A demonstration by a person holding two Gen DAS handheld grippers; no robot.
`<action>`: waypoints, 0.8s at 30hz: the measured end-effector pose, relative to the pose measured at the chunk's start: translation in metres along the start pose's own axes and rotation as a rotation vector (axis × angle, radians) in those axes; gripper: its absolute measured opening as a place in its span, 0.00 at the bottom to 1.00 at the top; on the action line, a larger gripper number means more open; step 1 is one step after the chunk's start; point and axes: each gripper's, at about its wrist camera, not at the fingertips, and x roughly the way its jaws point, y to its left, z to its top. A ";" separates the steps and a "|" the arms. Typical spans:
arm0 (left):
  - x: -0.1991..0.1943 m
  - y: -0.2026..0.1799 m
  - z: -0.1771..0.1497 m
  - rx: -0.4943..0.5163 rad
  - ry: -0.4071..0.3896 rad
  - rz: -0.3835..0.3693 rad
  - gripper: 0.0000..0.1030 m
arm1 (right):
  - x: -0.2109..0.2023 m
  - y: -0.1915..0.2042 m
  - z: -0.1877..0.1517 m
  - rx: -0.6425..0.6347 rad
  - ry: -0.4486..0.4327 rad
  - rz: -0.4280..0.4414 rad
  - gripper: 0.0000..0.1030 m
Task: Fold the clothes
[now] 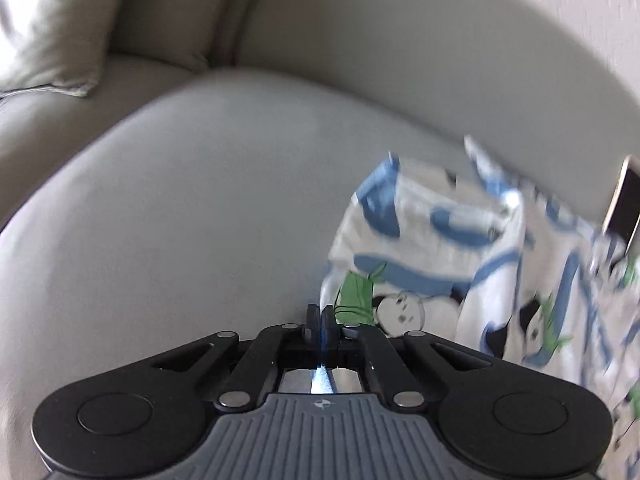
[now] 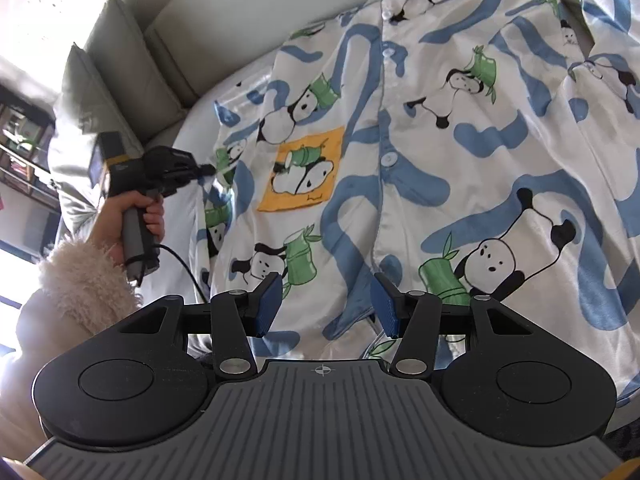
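Note:
A white satin pajama shirt (image 2: 400, 152) printed with pandas, blue swirls and a yellow chest pocket lies spread, buttoned, on a grey sofa seat (image 1: 180, 200). In the right wrist view my left gripper (image 2: 210, 169) is at the shirt's left edge with its fingers pinched together on the fabric. The left wrist view shows those jaws (image 1: 320, 316) pressed together at the corner of the shirt (image 1: 440, 248). My right gripper (image 2: 326, 308) hovers open over the shirt's lower front near the button placket, blue pads (image 2: 266, 308) apart and nothing between them.
A grey cushion (image 1: 52, 40) leans at the sofa's left end, below the backrest (image 1: 400, 40). A phone (image 1: 622, 204) lies by the shirt's far side. A hand in a fluffy cream sleeve (image 2: 80, 280) holds the left gripper's handle, with a cable trailing. Shelves (image 2: 20, 140) stand beyond the sofa's arm.

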 end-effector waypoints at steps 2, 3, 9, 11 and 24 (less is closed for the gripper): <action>-0.029 0.018 -0.005 -0.060 -0.086 0.018 0.00 | -0.002 0.000 0.000 0.004 -0.002 0.005 0.53; -0.045 0.027 -0.008 -0.086 -0.130 0.037 0.00 | -0.004 0.000 -0.001 0.004 -0.006 0.005 0.53; -0.132 0.098 -0.054 -0.288 -0.309 0.175 0.00 | -0.010 0.003 -0.006 -0.002 -0.007 0.019 0.53; -0.146 0.114 -0.079 -0.353 -0.308 0.202 0.00 | -0.010 0.007 -0.009 -0.012 0.002 0.025 0.53; -0.182 0.126 -0.076 -0.175 -0.230 0.009 0.64 | -0.008 0.024 -0.018 -0.047 0.033 0.027 0.54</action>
